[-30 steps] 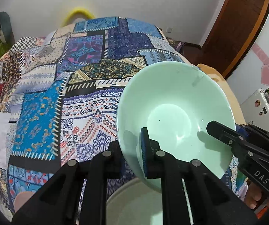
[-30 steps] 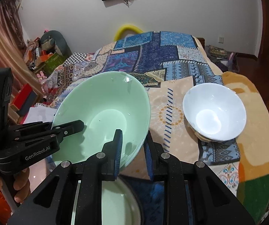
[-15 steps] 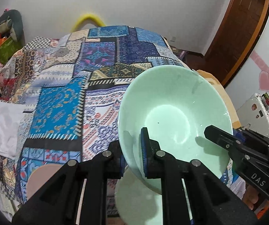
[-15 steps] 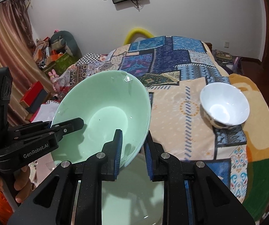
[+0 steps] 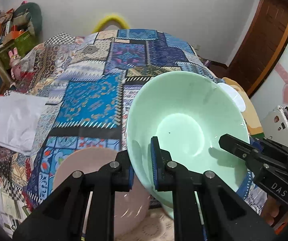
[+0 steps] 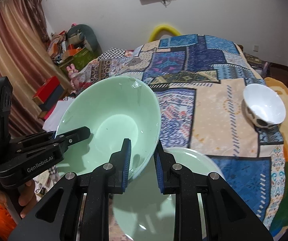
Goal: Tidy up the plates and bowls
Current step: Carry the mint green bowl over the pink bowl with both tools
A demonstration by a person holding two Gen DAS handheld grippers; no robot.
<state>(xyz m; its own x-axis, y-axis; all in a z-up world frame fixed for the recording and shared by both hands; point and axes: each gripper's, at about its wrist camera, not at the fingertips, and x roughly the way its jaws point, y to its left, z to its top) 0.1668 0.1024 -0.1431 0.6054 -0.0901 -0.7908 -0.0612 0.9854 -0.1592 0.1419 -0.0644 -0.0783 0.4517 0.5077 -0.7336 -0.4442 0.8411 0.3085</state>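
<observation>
A large mint-green bowl hangs tilted in the air above the patchwork-covered table. My left gripper is shut on its near-left rim, and my right gripper is shut on the opposite rim; each gripper shows in the other's view. Under the bowl lies a mint-green plate, and to its left a pink plate. A small white bowl with dark spots leans tilted at the far right of the table.
The patchwork cloth covers the whole table. A folded white cloth lies at the left edge. Boxes and toys crowd the floor on the left; a wooden door stands at the right.
Both grippers have risen and pulled back with the green bowl. The pink plate has come into the left view, more of the green plate shows below, and the white bowl looks farther away.
</observation>
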